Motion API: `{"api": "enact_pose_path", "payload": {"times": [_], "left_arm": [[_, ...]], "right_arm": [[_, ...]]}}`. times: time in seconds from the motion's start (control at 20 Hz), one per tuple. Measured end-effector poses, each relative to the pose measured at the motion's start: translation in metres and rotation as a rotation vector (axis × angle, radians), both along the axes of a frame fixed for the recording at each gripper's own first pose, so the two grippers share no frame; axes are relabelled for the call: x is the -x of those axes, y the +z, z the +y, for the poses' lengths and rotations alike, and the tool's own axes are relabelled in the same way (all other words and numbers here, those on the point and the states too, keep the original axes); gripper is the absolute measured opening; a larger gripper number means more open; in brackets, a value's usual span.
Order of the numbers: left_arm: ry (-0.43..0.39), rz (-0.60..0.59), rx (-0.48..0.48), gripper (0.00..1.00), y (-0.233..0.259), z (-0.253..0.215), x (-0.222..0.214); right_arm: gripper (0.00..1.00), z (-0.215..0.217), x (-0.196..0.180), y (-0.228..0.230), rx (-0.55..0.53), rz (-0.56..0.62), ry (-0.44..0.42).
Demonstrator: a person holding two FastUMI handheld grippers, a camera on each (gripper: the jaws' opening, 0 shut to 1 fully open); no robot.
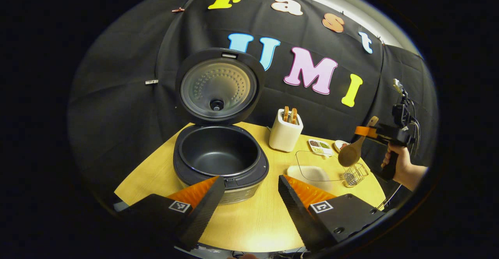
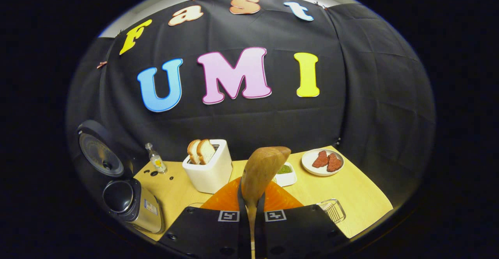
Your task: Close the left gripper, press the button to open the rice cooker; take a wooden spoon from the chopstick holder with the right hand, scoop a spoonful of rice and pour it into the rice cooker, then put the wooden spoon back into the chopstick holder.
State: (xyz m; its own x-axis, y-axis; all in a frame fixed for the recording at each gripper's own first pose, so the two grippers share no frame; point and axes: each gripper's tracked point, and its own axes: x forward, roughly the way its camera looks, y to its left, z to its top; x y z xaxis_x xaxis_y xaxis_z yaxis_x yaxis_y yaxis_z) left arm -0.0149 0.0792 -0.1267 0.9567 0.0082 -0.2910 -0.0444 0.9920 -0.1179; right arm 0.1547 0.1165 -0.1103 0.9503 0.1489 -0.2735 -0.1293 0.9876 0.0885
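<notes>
Rice cooker (image 1: 220, 161) sits at the left of the surface (image 1: 249, 228), lid (image 1: 218, 85) standing fully up, inner pot dark and looks empty. So the button step reads as done.

Left gripper (image 1: 249, 191) hovers low in front of the cooker, jaws spread wide, holding nothing.

Next right: white toaster (image 1: 285, 134) with bread slices, then a small divided dish (image 1: 320, 146) with green and brown fillings. In front of those, a clear container (image 1: 312, 171) with a pale mound I take to be the rice. Just right of it, a small wire basket (image 1: 354, 174), probably the chopstick holder, though I can't confirm.

Far right: right gripper (image 1: 368, 131), held by a hand (image 1: 403, 165), is clamped on the wooden spoon (image 2: 262, 169). In the right gripper view the handle runs straight down between the jaws, bowl up and forward. In the left gripper view the bowl hangs above the basket and the container's right edge, clear of both.

Step in hand, my read: scoop.
- Bring the bowl down into the pale mound at a shallow angle, not edge-on.
- Level the bowl before lifting, or grains spill onto the surface.
- Carry low across to the pot, passing in front of the toaster.
- Tip only once over the pot centre.
- Keep the left gripper out of the path.
</notes>
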Motion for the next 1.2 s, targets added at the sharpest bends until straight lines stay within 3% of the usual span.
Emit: {"api": "enact_pose_path", "payload": {"times": [0.35,0.6,0.9,1.2], "left_arm": [[-0.001,0.1,-0.054,0.96,-0.052,0.003,0.019],[-0.014,0.138,-0.038,0.96,-0.071,-0.005,0.025],[-0.032,0.14,-0.059,0.96,-0.074,-0.01,0.025],[-0.029,0.137,-0.033,0.96,-0.073,-0.012,0.029]], "right_arm": [[0.08,0.028,-0.015,-0.071,0.113,0.038,0.073],[0.09,0.033,-0.018,-0.098,0.179,0.0,0.021],[0.09,0.077,0.013,-0.117,0.052,0.099,0.055],[0.09,0.094,0.025,-0.124,-0.16,0.231,0.016]]}}
